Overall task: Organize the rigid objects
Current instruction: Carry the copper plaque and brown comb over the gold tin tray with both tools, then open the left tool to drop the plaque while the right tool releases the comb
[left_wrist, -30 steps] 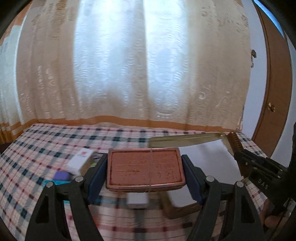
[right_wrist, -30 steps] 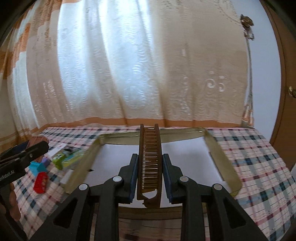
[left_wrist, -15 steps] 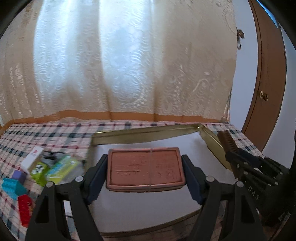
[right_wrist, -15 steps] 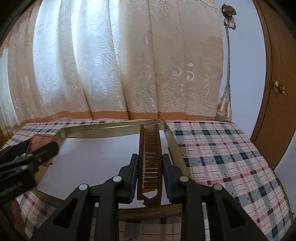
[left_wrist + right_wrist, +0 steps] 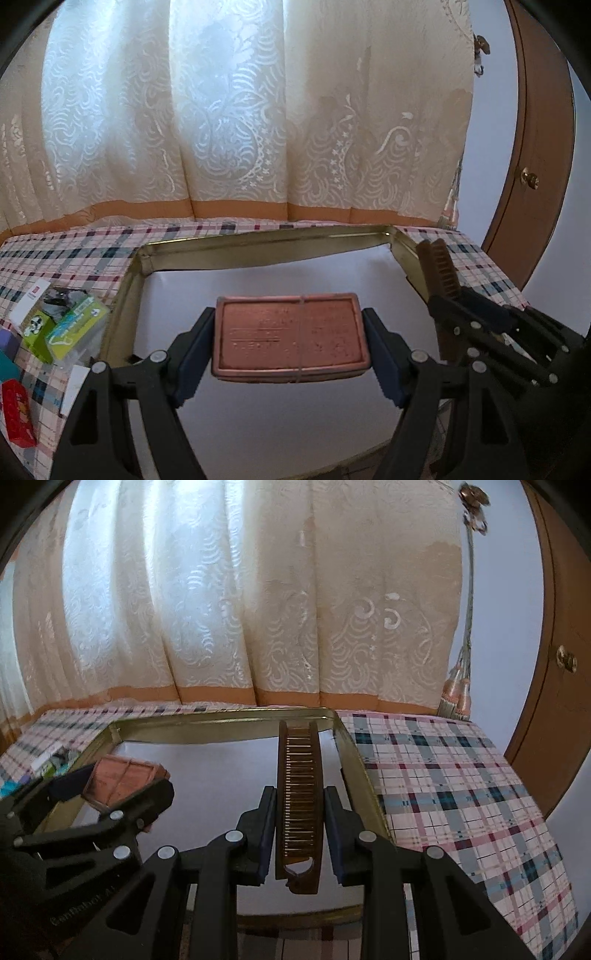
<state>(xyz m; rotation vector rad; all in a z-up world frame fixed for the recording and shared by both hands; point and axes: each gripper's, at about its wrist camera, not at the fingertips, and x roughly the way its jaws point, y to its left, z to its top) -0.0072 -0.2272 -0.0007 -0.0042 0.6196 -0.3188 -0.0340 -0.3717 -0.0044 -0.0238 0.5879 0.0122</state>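
Two loads now hang over the tray (image 5: 258, 240) — left gripper (image 5: 290, 338) pinching copper tin (image 5: 290, 338), right gripper (image 5: 299, 812) pinching comb (image 5: 299, 797); both swung in from the clutter — release looks next.

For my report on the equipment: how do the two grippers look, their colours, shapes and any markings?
Both the left gripper and the right gripper have black angular plastic frames with triangular cut-outs, silver round rivets and dark blue finger pads. Faint lettering marks the left gripper's body, but it is not legible.
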